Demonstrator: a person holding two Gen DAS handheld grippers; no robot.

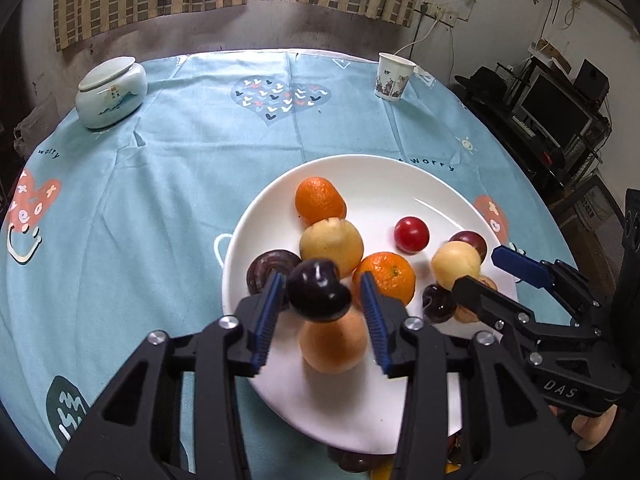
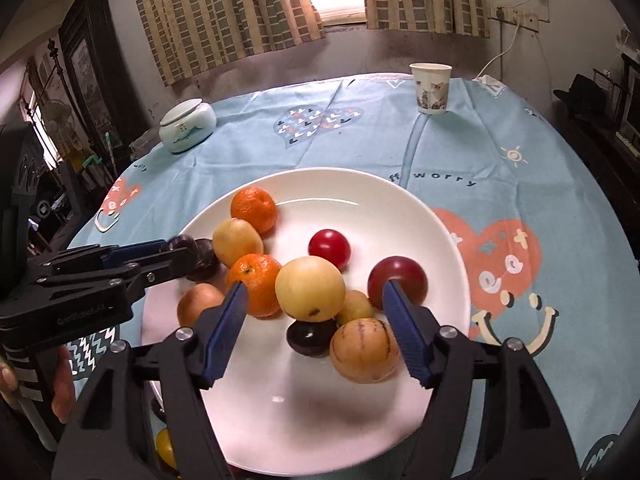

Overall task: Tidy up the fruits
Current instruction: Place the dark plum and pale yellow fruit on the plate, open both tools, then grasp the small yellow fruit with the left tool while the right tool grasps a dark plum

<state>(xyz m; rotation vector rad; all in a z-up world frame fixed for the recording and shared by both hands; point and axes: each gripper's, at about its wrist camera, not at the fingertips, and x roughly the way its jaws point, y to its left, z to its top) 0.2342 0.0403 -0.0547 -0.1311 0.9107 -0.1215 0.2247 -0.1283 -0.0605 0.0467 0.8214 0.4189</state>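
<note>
A: Where's the fruit?
B: Piled on the white plate (image 2: 448, 240) near the table's (image 1: 200, 128) front edge.
A: And the fingers?
B: Left gripper (image 1: 322, 304) spread around a dark plum (image 1: 316, 292), not pressing; right gripper (image 2: 316, 332) spread wide, holding nothing.

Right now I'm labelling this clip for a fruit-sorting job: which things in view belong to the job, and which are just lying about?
Part of the job:
- white plate
- two oranges
- pale yellow fruits
- red fruit
- dark plums
- left gripper
- right gripper

Just lying about:
- paper cup
- lidded ceramic jar
- patterned blue tablecloth
</note>
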